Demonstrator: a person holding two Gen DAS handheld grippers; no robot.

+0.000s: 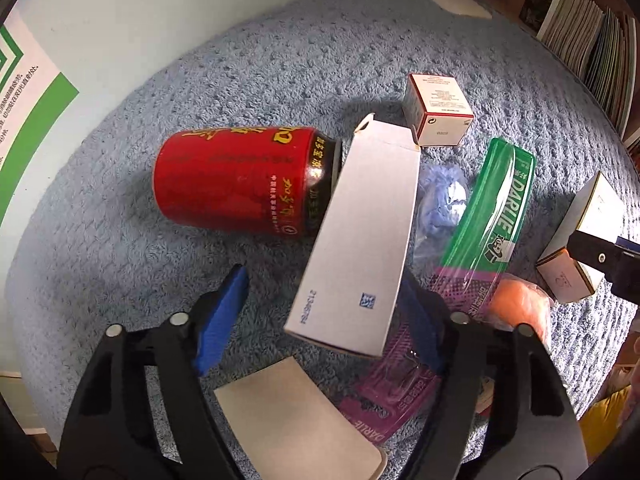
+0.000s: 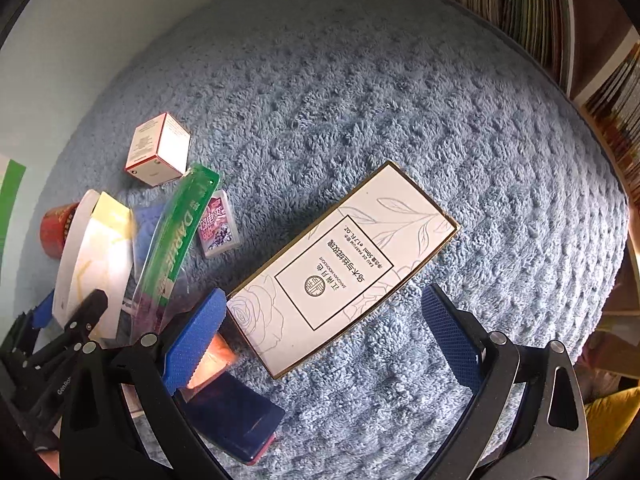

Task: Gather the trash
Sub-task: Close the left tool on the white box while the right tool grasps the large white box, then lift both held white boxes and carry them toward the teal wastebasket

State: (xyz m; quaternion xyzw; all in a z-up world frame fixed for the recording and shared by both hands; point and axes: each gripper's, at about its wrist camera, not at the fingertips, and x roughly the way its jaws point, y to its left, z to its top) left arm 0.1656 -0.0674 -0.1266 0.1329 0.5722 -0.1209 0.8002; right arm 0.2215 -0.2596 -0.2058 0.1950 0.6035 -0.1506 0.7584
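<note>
Beside red can on blue rug: left gripper low, fingers spread wide, grey carton between them, grip unclear; long axis toward can rim. Right gripper open, empty, straddling perfume box lying diagonal, well right of can.

the left claw has its jaws spread wide, blue pads facing inward, angled downward. the right claw is likewise spread wide, its two blue pads well apart, tilted down. in the right wrist view the left claw's black frame shows at lower left.
</note>
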